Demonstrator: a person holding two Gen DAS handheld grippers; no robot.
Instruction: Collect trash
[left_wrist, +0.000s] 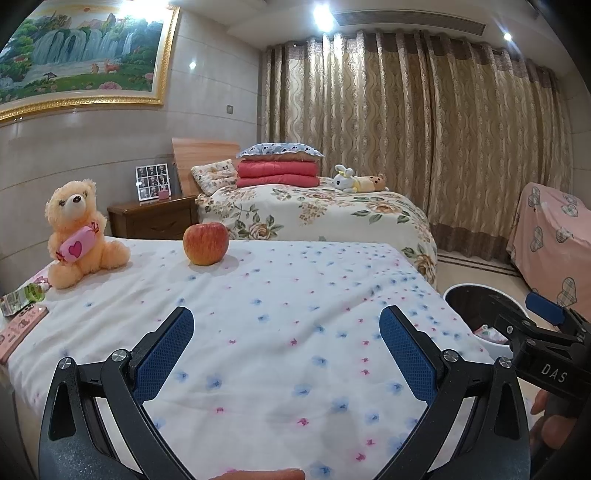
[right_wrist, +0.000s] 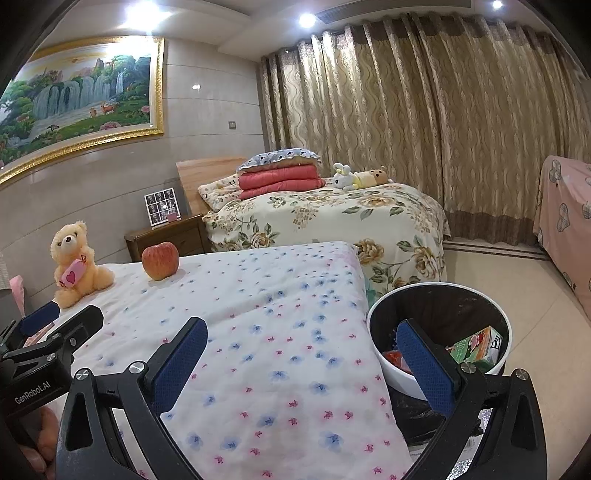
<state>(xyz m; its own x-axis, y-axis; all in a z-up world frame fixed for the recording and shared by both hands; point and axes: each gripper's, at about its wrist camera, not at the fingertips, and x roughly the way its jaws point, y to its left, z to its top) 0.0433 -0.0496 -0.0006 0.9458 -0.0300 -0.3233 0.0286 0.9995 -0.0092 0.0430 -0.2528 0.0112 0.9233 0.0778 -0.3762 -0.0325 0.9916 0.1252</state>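
I hold two claws over a bed (left_wrist: 280, 332) with a white cover and small blue and pink flowers. My left claw (left_wrist: 286, 350) is wide open and has nothing in it. My right claw (right_wrist: 301, 365) is wide open too, and it is empty.

The trash I can see on the bed is at the far left edge, near the teddy bear (left_wrist: 79, 232). It is a crumpled green wrapper (left_wrist: 24, 299), and just beside it lies a flat pink pack (left_wrist: 20, 330). I cannot tell if the pack is trash or not.

I think the wrapper is very light and soft. It will bend and crackle when I pinch it. It may be a bit slippery, so I should bite on a thick, crumpled part and not on a thin edge. It lies flat and long, from the left edge of the bed toward the bear. I would close my claw across its short side.

The trash bin (right_wrist: 439, 295) stands on the floor at the right side of the bed. It has a black bag inside. A green carton (right_wrist: 476, 345) and something red are in it already.

The apple (left_wrist: 205, 243) looks whole and fresh, so I think it stays.
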